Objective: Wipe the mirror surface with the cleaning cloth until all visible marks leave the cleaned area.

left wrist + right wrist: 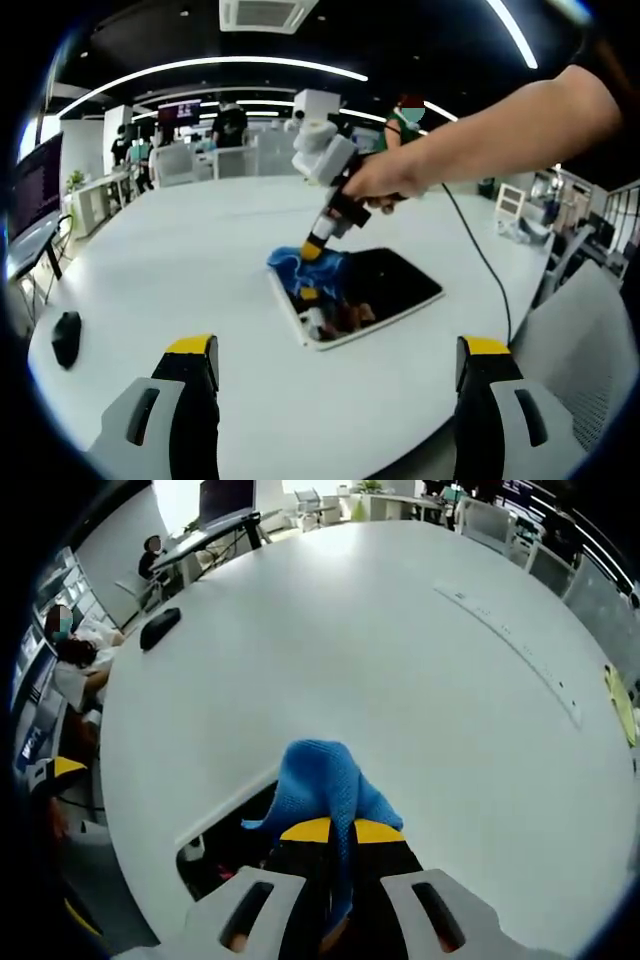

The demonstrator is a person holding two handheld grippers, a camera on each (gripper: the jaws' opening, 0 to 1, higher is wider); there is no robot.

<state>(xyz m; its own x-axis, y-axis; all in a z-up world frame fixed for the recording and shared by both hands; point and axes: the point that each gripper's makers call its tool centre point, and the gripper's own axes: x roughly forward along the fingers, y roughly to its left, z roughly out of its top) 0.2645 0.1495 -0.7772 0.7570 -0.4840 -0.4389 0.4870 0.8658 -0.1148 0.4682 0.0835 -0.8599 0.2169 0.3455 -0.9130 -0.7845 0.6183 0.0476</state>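
Item: mirror (385,285), a dark rectangular panel with a white edge, lay flat on the round white table (200,260) at the centre of the left gripper view; it reflected the tool above it.

Item: blue cleaning cloth (305,265), bunched on the mirror's upper-left corner. In the right gripper view it sat at lower centre, draped over the mirror's edge.

Item: right gripper (343,832), yellow-tipped jaws clenched on the cleaning cloth, a strip of fabric pinched between them; in the left gripper view a person's hand (385,185) held it tilted down onto the cloth.

Item: left gripper (340,365), jaws spread wide and grasping nothing, at the bottom of its view, well apart from the mirror.

Item: black computer mouse (66,338), at left on the table.
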